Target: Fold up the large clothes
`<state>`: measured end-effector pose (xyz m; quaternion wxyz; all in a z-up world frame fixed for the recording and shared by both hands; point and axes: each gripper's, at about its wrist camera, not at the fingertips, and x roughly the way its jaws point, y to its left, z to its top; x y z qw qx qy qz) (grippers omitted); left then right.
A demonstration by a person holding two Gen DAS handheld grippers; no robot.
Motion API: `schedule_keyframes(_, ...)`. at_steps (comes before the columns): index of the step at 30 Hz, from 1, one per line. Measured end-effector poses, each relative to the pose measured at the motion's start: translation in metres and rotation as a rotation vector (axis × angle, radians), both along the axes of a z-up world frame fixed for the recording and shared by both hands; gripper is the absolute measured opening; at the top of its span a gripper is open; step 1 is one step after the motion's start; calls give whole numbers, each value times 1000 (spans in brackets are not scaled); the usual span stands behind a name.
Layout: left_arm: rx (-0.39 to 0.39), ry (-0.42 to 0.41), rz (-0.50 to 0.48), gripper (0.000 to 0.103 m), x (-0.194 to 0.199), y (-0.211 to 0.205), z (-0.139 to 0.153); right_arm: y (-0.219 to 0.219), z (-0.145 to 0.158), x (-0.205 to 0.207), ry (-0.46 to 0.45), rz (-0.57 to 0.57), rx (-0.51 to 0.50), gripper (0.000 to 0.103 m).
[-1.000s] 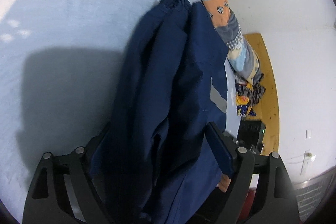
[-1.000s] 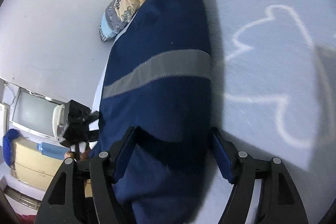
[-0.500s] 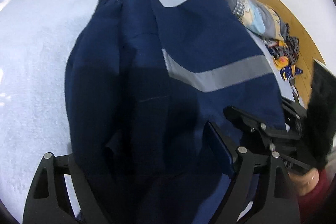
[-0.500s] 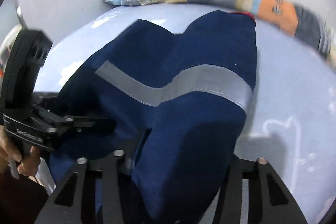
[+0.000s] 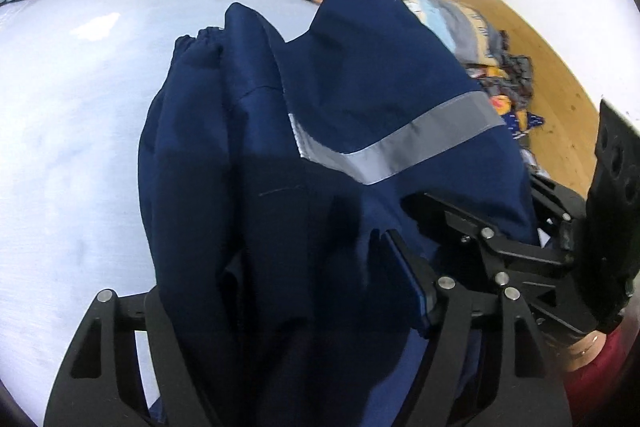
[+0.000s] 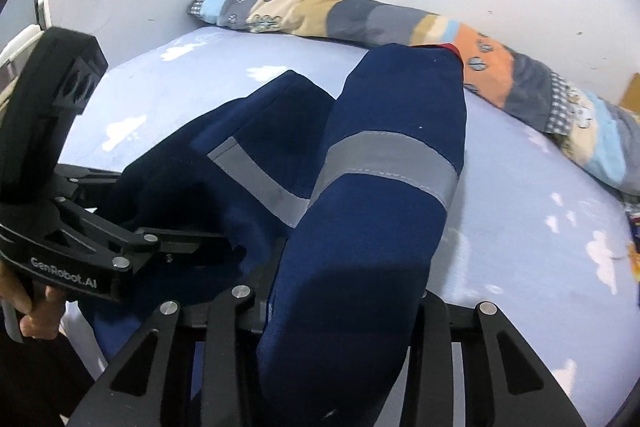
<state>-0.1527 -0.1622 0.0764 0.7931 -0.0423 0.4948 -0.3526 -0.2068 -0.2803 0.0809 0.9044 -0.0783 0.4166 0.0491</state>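
A navy jacket (image 5: 360, 87) with a grey reflective stripe lies on the pale blue bed sheet (image 5: 60, 147), its near end raised off the sheet. My left gripper (image 5: 276, 267) has a thick bunch of that near end between its closing jaws, and the blue pad presses the cloth. In the right wrist view the jacket (image 6: 400, 107) runs as a rolled fold through my right gripper (image 6: 352, 279), whose jaws are closing tight on it. Each gripper shows in the other's view: the right gripper (image 5: 448, 215) at the jacket's right edge, the left gripper (image 6: 208, 243) at its left edge.
A long patchwork bolster (image 6: 360, 15) lies along the white wall behind the jacket. Past the bed's right side are a wooden floor (image 5: 560, 107) and a heap of colourful cloth (image 5: 508, 87). A person's hand (image 6: 36, 307) holds the left gripper's handle. Cloud-printed sheet (image 6: 540, 227) lies bare to the right.
Both grippers rolled and rose, lifting the jacket's near end off the sheet. The right jaws narrowed around the fold. The two grippers came closer, each now in the other's view.
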Motion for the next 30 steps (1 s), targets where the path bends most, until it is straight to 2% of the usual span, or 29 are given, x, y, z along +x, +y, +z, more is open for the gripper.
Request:
schedule_keyframes(3,-22,-11,-25,74,-10,-21,6,-19,9,-20,-17,-28,-20,38)
schedule_keyframes(9,3,-26,-64,74,-26,-60,5,-57,11,-48,-18,-83,-43,38)
schedule_keyframes(12,42,-22,-61,74,-31,-69,-4,-71,-1,-45,12,-94,-48,38)
schedule_keyframes(15,123,-41,-41,74,-33,-72,-19,-79,-25,-31,78,-106,-57,38)
schedule_keyframes(18,200,-84,-27,74,-37,-89,-23,-86,-42,-20,132,-133,-50,44)
schedule_keyframes(20,233,-92,-6,74,-38,-91,-23,-93,-46,-17,167,-159,-27,58)
schedule_keyframes(23,241,-116,55,74,-42,-79,-16,-105,-44,-19,201,-226,19,69)
schedule_keyframes(26,275,-180,135,74,-51,-56,-4,-120,-31,-37,194,-279,37,71)
schedule_keyframes(30,356,-359,239,74,-71,-45,18,-134,-10,-60,136,-354,-40,71)
